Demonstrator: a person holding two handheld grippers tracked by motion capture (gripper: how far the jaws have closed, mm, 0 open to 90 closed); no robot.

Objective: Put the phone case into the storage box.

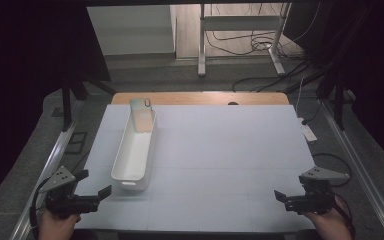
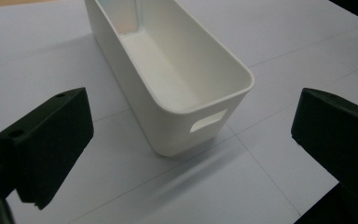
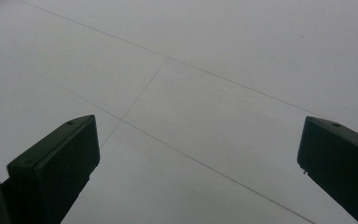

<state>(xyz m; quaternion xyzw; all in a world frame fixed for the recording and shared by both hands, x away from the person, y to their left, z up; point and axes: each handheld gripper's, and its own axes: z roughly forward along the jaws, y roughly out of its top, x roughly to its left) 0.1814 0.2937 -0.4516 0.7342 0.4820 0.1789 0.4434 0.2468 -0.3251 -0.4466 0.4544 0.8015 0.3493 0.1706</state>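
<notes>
A long white plastic bin [image 1: 134, 150] lies on the left half of the white mat, its short end with a handle slot [image 2: 208, 121] turned toward me. A pale flat item [image 1: 141, 112] leans upright inside its far end [image 2: 121, 18], rising above the rim. My left gripper [image 1: 94, 183] is held near the mat's front left corner, just short of the bin's near end. In the left gripper view its jaws [image 2: 193, 116] stand wide open with nothing between them. My right gripper [image 1: 282, 197] hovers at the front right, and it is open [image 3: 198, 140] over bare mat.
The white mat [image 1: 230, 150] covers a wooden table whose far edge [image 1: 200, 98] shows behind it. A power strip [image 1: 308, 132] and cables lie on the floor to the right. Metal frame legs [image 1: 201, 45] stand beyond the table, and dark curtains close both sides.
</notes>
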